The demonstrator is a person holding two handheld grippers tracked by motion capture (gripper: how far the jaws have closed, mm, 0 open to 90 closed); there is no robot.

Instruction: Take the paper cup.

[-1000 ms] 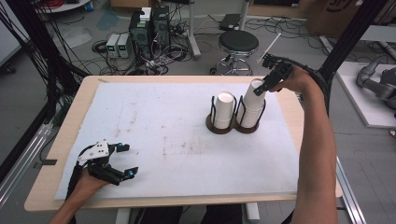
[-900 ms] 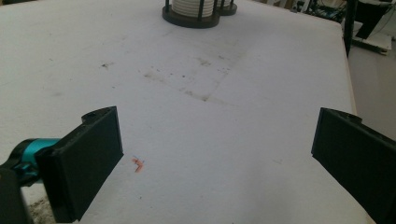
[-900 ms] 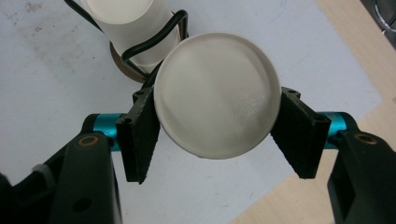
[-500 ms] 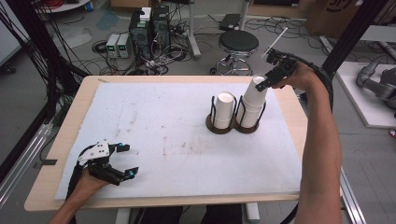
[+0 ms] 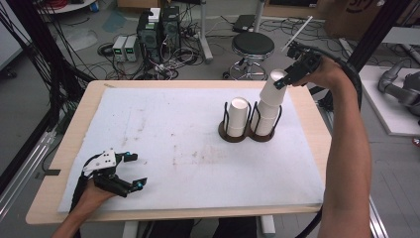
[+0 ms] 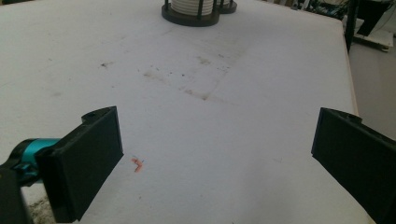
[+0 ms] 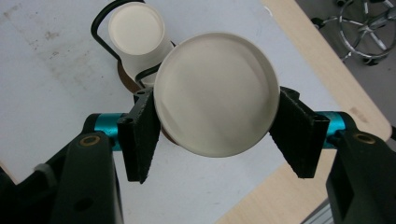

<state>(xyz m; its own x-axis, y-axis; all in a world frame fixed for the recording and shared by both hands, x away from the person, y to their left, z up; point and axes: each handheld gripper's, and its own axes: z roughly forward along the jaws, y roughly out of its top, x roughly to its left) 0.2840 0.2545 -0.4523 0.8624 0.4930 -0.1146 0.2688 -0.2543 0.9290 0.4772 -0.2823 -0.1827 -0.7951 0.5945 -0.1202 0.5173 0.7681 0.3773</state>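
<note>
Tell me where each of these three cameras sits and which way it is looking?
High view: fixed above the person's side, looking forward and down on the table; both forearms show, with the left gripper and right gripper.
Left gripper view: rides the left gripper, looking low across the table between its open jaws.
Right gripper view: rides the right gripper, looking down on the white cup it clamps.
Shared: all three show the dark cup holder.

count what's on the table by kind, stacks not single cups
cup stacks: 2, one in the left ring, one in the right ring
holder: 1
lifted cup, clamped in the right gripper: 1
total: 4
</note>
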